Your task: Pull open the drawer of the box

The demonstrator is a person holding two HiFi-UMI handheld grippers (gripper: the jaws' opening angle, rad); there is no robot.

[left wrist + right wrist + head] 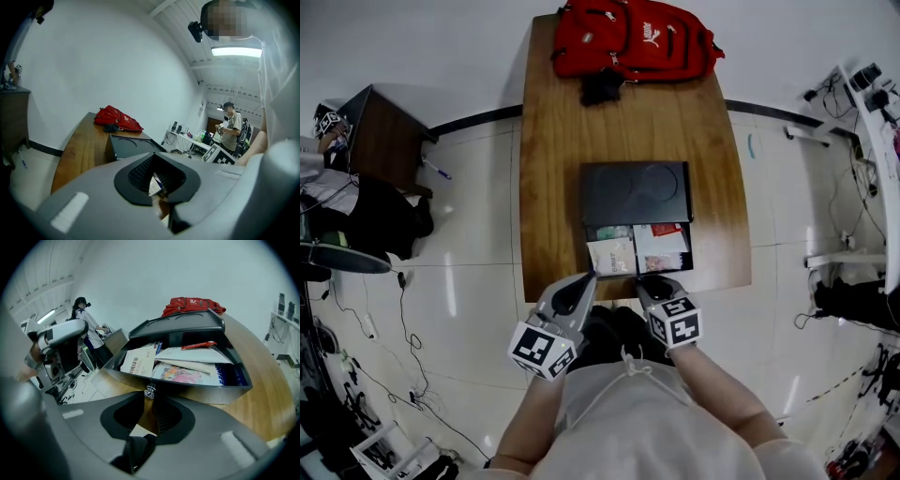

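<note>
A black box (636,192) stands on the wooden table (553,141). Its drawer (637,251) is pulled out toward the table's near edge and holds booklets and papers (140,361). My right gripper (649,279) is at the middle of the drawer front. In the right gripper view its tips (151,397) close on the small metal knob (150,391). To the left, my left gripper (589,277) points at the drawer's front left corner. Its jaws (157,183) are nearly together, holding nothing, and a thin slit between them shows paper.
A red backpack (637,39) and a small black item (602,86) lie at the table's far end. A dark side cabinet (380,136) stands on the left, and desks with cables (862,103) on the right. A person (229,126) stands in the background.
</note>
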